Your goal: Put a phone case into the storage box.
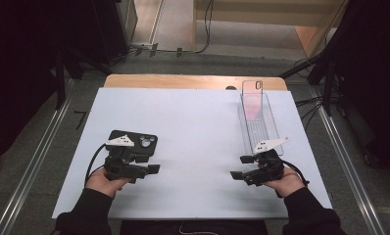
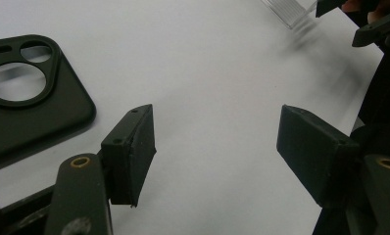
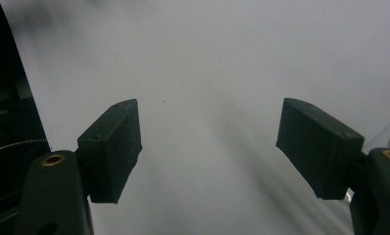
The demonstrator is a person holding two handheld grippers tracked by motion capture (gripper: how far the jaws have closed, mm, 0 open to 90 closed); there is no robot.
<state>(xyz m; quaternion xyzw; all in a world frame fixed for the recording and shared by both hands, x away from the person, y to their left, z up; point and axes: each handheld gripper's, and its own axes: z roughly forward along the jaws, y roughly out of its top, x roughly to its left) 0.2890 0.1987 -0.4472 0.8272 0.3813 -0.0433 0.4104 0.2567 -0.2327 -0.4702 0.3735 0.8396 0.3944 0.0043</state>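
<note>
A black phone case point(image 1: 133, 142) with a round camera cutout lies flat on the left of the white sheet point(image 1: 198, 127). My left gripper point(image 1: 151, 164) sits at its near right corner, pointing right, open and holding nothing. In the left gripper view the case point(image 2: 31, 107) lies left of the open left gripper point(image 2: 215, 147). My right gripper point(image 1: 240, 167) points left near the front end of a clear tray point(image 1: 259, 129), open and holding nothing. The right gripper view has the right gripper point(image 3: 207, 147) over bare white sheet.
A clear phone case point(image 1: 252, 88) leans at the tray's far end, with something pink point(image 1: 254, 108) inside the tray. The tray's corner point(image 2: 291, 10) and the other gripper point(image 2: 374, 24) appear far off in the left gripper view. Dark floor and cables surround the table.
</note>
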